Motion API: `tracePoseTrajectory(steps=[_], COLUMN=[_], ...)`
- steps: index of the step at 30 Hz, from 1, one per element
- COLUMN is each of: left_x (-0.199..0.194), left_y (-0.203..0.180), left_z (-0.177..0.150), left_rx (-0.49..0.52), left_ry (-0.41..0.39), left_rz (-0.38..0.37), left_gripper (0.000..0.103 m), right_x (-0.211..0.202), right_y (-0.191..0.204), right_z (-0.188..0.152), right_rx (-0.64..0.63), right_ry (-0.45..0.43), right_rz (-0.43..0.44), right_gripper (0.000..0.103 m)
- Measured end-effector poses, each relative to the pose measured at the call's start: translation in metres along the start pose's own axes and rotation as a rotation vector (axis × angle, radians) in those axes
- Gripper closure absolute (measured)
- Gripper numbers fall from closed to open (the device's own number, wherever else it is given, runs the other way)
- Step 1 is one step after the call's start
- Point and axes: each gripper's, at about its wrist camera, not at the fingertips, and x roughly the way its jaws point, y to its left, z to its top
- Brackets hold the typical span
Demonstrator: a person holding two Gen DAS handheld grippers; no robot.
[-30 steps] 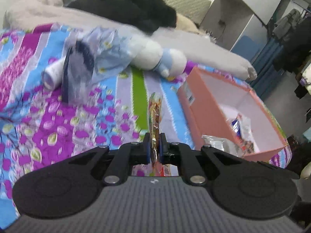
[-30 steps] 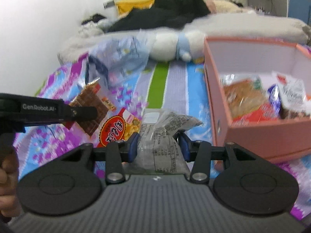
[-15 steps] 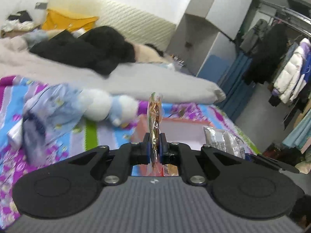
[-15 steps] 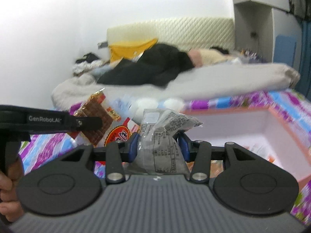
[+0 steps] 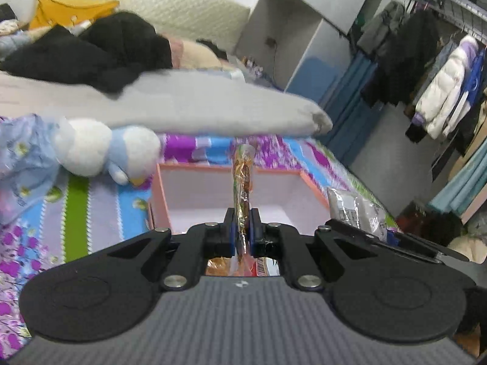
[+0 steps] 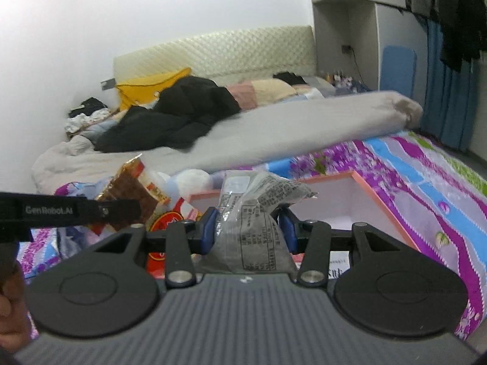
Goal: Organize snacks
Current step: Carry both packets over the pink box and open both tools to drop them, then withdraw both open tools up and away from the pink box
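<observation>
1. Here we carry two snacks at once over a bed, each gripper loaded, the pink box (image 5: 310, 187) lying ahead of and below both.

2. Our left gripper (image 5: 242, 228) is clamped right down on a thin orange packet (image 5: 242, 179). We see the packet edge-on, its long axis standing up from the pads and pointing forward over the box's near wall.

3. Our right gripper (image 6: 247, 226) holds a grey pouch (image 6: 252, 213) with the jaws about halfway apart, blue pads pressed into its crumpled sides. The pouch bulges up and forward between them.

4. The relation that matters: the box opening sits straight in front of both grippers, its white floor visible past each snack. In the right view the left gripper hangs at the left edge with its packet just short of the box's near left corner, while the pouch already lines up with the middle of the opening. We judge the right hand slightly better placed to drop first.

5. A plush toy (image 5: 106, 149) lies just beside the box's left wall, and a grey quilt (image 5: 213, 106) crosses the bed behind it. Neither blocks the way in.

6. We judge both snacks still need lowering past the rim before release.
</observation>
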Motion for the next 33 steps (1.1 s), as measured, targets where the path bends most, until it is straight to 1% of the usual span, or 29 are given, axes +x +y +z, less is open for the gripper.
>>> tracePoseTrajectory(steps=[5,7,10,13,16,18,20,21,22,24,27,30,32,33], left_x=[0.048,0.064,0.086,0.097,0.103,0.103,0.100,0.098,0.094,0.081,0.061,0.035,0.016,0.006], left_y=[-0.001,-0.002,0.004,0.010,0.013,0.016,0.017,0.018,0.017,0.013,0.003,-0.011,-0.021,-0.025], left_z=[-0.004,-0.005,-0.008,-0.013,-0.017,-0.018,-0.017,-0.015,-0.013,-0.008,0.003,0.015,0.023,0.026], left_rx=[0.003,0.012,0.001,-0.008,0.007,0.007,0.006,0.002,-0.001,0.013,0.039,0.067,0.082,0.092], left_ry=[0.071,0.094,0.128,0.154,0.175,0.178,0.185,0.184,0.174,0.129,0.107,0.060,0.029,0.013], left_rz=[0.014,0.030,0.042,0.063,0.085,0.089,0.107,0.112,0.111,0.097,0.071,0.072,0.056,0.047], left_gripper=[0.094,0.093,0.093,0.093,0.093,0.092,0.080,0.060,0.045,0.040,0.036,0.031,0.025,0.019], right_x=[0.028,0.038,0.050,0.064,0.069,0.072,0.072,0.071,0.068,0.062,0.047,0.024,0.006,-0.002], right_y=[-0.027,-0.033,-0.043,-0.053,-0.052,-0.052,-0.052,-0.054,-0.054,-0.055,-0.054,-0.050,-0.045,-0.041], right_z=[-0.018,-0.027,-0.035,-0.042,-0.043,-0.042,-0.040,-0.040,-0.039,-0.035,-0.025,-0.011,0.001,0.006], right_rx=[0.035,0.018,0.016,0.065,0.056,0.061,0.067,0.071,0.074,0.079,0.087,0.093,0.078,0.069], right_ry=[0.075,0.106,0.136,0.170,0.157,0.167,0.173,0.170,0.165,0.152,0.119,0.065,0.020,-0.001], right_rz=[-0.018,-0.030,-0.041,-0.036,-0.028,-0.031,-0.029,-0.033,-0.040,-0.044,-0.050,-0.053,-0.059,-0.062], right_gripper=[0.055,0.055,0.055,0.055,0.057,0.057,0.056,0.049,0.045,0.046,0.046,0.046,0.046,0.046])
